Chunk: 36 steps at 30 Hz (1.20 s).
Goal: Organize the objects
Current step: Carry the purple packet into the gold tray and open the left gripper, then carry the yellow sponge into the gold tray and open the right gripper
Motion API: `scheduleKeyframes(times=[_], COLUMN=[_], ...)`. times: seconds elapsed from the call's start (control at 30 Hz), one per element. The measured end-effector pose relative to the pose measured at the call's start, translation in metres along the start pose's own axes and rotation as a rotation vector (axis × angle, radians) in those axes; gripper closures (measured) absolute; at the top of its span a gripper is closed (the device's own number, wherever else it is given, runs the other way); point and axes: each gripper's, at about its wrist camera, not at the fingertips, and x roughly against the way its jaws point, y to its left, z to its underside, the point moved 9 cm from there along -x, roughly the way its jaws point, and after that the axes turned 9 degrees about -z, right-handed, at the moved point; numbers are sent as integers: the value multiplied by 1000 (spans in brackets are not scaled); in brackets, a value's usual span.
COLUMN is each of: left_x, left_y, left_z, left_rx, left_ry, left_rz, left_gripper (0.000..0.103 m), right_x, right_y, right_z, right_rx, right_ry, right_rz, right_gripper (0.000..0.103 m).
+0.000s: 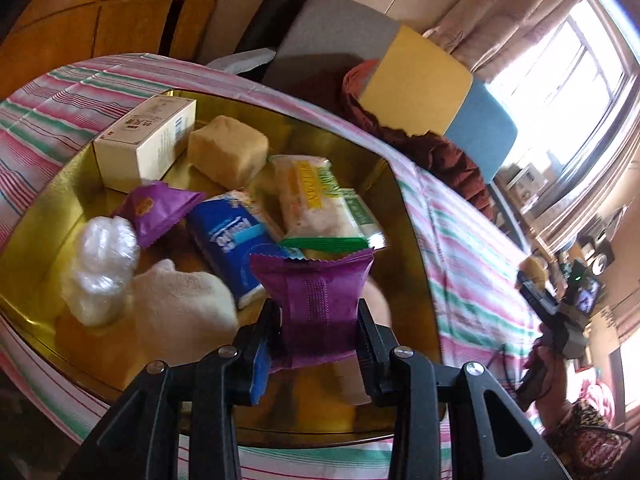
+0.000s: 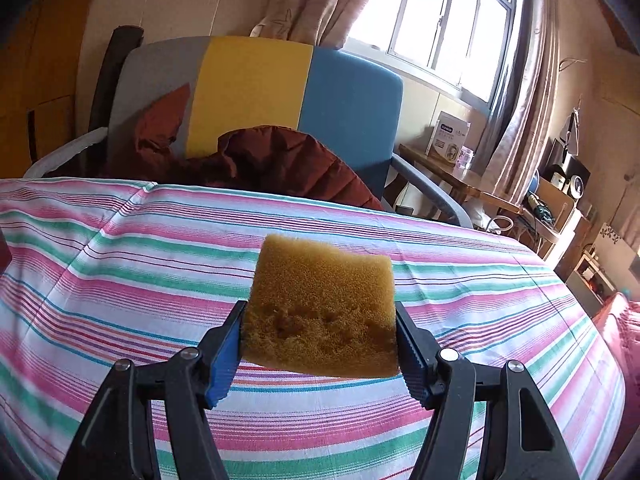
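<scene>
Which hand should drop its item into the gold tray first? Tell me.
Left. The left gripper already holds the purple snack packet right over the gold tray. The right gripper holds the sponge above bare striped cloth, with no tray in its view.

A crinkled purple snack packet (image 1: 316,300) stands upright at the lower centre of the left wrist view, above a gold tray (image 1: 404,208). A porous yellow-brown sponge (image 2: 322,312) fills the right view's centre, tilted.

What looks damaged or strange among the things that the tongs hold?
The yellow sponge in the right tongs has a rough, torn-looking patch low on its face. The purple packet in the left tongs is only pinched.
</scene>
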Motion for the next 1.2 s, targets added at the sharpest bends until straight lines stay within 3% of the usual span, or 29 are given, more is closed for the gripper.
scheduleKeyframes(times=[0.13,0.33,0.47,0.87,1.03,1.2], left_x=[-2,1,8,42,44,39], left_y=[10,8,7,32,34,22], left_z=[-2,1,4,-7,-4,5], left_rx=[-8,-30,-36,91,96,66], left_ry=[12,-10,-40,-142,-136,-106], left_rz=[-46,-92,-92,-126,-115,-92], left_gripper=[67,57,57,57,56,56], right_x=[1,1,2,2,19,47], right_y=[2,2,0,5,25,88], right_z=[1,2,2,1,3,-10], right_rx=[8,12,4,14,-93,-77], right_ry=[2,4,1,28,68,92], right_rz=[0,2,-2,-22,-181,-392], right_gripper=[34,34,34,34,34,35])
